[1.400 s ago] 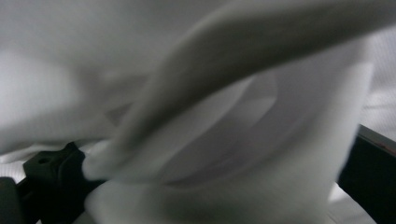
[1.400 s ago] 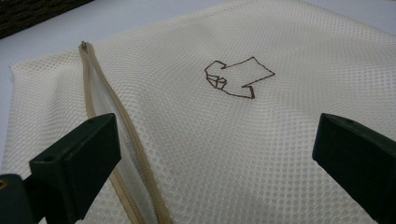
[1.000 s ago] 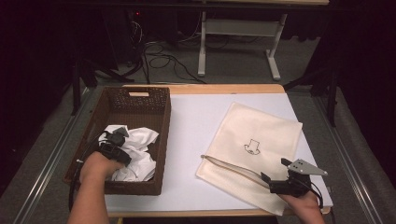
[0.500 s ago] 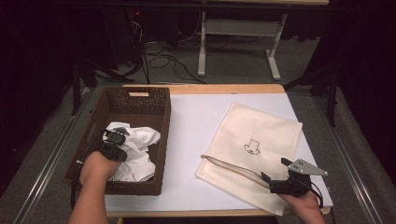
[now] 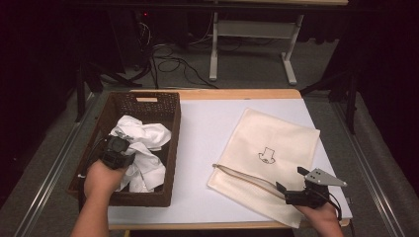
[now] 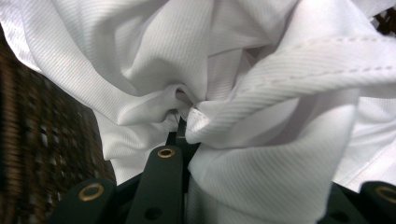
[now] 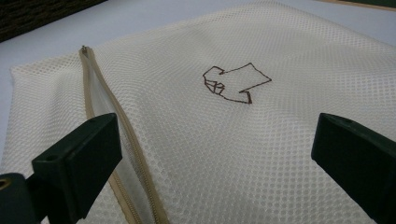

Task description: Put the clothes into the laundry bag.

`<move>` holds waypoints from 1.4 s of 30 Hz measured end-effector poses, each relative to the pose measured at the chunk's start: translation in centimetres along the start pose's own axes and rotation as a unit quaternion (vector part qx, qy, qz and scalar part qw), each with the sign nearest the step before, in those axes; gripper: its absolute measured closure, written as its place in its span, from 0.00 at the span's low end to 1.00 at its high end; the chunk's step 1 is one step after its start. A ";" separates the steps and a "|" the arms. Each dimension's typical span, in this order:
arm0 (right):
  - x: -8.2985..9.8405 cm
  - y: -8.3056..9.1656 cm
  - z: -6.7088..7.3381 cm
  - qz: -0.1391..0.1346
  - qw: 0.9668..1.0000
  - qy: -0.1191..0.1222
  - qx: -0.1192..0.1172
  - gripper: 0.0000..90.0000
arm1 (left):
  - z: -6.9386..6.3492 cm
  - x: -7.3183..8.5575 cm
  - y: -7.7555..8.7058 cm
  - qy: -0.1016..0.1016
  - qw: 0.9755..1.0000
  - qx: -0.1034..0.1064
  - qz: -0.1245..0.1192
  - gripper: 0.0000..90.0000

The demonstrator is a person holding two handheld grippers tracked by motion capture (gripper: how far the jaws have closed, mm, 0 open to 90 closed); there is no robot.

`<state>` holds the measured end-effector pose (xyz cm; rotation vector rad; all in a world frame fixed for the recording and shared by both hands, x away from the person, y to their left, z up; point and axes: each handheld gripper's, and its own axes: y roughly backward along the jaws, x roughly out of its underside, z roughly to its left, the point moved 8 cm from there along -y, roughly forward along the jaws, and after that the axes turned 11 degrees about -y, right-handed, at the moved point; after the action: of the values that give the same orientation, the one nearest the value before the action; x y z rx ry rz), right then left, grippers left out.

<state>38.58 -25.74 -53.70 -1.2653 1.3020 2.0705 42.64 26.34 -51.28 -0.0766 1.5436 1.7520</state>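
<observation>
Basket: a dark wicker basket [image 5: 168,148] sits at the table's nine o'clock side.
White cloth: crumpled white cloth [image 5: 143,143] lies inside the basket.
Left gripper: the left gripper [image 5: 117,152] is in the basket, its jaws pinching a fold of the cloth.
Mesh bag: a cream mesh bag [image 5: 276,148] lies flat at four o'clock, with its zipper [image 7: 105,126] along the near edge.
Right gripper: the right gripper [image 5: 295,188] is at the bag's five o'clock corner, jaws spread wide over the mesh.
</observation>
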 end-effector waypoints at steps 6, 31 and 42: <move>0.0 0.1 0.1 -0.008 1.000 -0.004 -0.008 0.02 | 0.5 -0.7 1.6 0.001 0.997 -0.036 -0.072 0.81; 0.3 2.2 -0.6 -0.050 0.998 -0.009 0.026 0.02 | 2.4 -1.3 9.3 0.062 0.928 -0.137 -0.341 0.81; 0.0 2.4 -0.5 -0.058 0.998 -0.003 0.023 0.02 | 1.4 -2.4 12.8 0.072 0.907 -0.136 -0.391 0.81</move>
<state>37.10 -27.39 -52.55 -1.2825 1.2372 1.9519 37.50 26.92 -39.25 -0.8619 1.1097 1.2958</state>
